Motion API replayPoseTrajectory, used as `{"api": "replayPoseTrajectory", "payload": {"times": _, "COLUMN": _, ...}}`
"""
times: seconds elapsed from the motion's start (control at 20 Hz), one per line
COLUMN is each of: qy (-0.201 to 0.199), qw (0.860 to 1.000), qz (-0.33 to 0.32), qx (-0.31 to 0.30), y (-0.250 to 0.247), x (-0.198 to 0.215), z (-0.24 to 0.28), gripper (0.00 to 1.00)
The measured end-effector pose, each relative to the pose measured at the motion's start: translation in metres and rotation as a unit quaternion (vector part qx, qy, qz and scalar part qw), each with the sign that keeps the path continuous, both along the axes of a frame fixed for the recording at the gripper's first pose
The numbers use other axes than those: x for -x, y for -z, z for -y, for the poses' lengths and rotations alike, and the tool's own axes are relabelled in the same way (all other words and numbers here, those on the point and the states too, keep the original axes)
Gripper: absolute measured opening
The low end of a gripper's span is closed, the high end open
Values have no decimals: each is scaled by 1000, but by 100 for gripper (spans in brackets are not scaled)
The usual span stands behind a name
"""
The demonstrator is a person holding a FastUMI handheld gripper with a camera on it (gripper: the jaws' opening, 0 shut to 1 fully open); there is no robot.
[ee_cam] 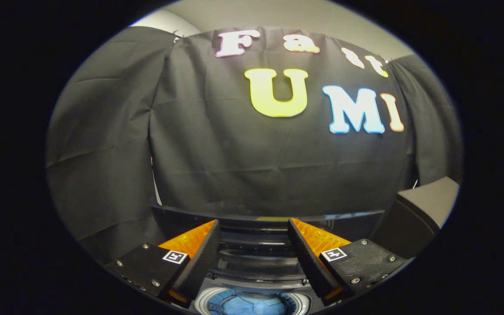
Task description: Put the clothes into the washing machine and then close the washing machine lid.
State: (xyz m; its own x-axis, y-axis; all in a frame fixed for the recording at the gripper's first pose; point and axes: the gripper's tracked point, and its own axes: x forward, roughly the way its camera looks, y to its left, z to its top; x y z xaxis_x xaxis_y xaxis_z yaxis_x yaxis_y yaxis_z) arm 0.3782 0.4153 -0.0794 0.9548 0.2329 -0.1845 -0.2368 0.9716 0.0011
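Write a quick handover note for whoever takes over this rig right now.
Tool: open, fingers apart, nothing between them, held above the washing machine.
Clothes: blue fabric lies in the round drum opening, below and between the fingers.
Lid: looks raised, standing dark just beyond the fingertips in front of the booth's black cloth.
Done: clothes appear to be in the drum.
Left: close the lid.

One gripper [254, 229] is seen, with two fingers [204, 258] spread apart and nothing held between them. Two square marker tags [176, 257] are counted, one on each finger. One washing machine [260, 262] is seen, its one lid [269, 218] raised, and one blue garment [252, 304] is counted inside its drum.
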Motion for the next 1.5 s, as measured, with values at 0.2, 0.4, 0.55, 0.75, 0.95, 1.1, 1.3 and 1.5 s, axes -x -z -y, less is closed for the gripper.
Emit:
{"api": "replayPoseTrajectory", "payload": {"times": 0.2, "qy": 5, "qw": 1000, "qz": 29, "qx": -2, "y": -17, "x": -24, "z": -4, "gripper": 95}}
{"api": "replayPoseTrajectory", "payload": {"times": 0.4, "qy": 27, "qw": 1000, "qz": 1, "qx": 13, "y": -11, "x": -55, "z": 2, "gripper": 95}}
{"api": "replayPoseTrajectory", "payload": {"times": 0.55, "qy": 35, "qw": 999, "qz": -34, "qx": 9, "y": 6, "x": -72, "z": 6, "gripper": 95}}
{"api": "replayPoseTrajectory", "payload": {"times": 0.75, "qy": 54, "qw": 994, "qz": -90, "qx": 4, "y": 34, "x": -77, "z": 17, "gripper": 96}}
{"api": "replayPoseTrajectory", "payload": {"times": 0.95, "qy": 53, "qw": 996, "qz": -74, "qx": 1, "y": 27, "x": -71, "z": 18, "gripper": 97}}
{"api": "replayPoseTrajectory", "payload": {"times": 1.1, "qy": 46, "qw": 996, "qz": -73, "qx": -1, "y": 27, "x": -59, "z": 18, "gripper": 96}}
{"api": "replayPoseTrajectory", "payload": {"times": 1.3, "qy": 34, "qw": 997, "qz": -62, "qx": -3, "y": 24, "x": -42, "z": 23, "gripper": 96}}
{"api": "replayPoseTrajectory", "payload": {"times": 1.5, "qy": 31, "qw": 998, "qz": -50, "qx": -3, "y": 24, "x": -18, "z": 25, "gripper": 96}}
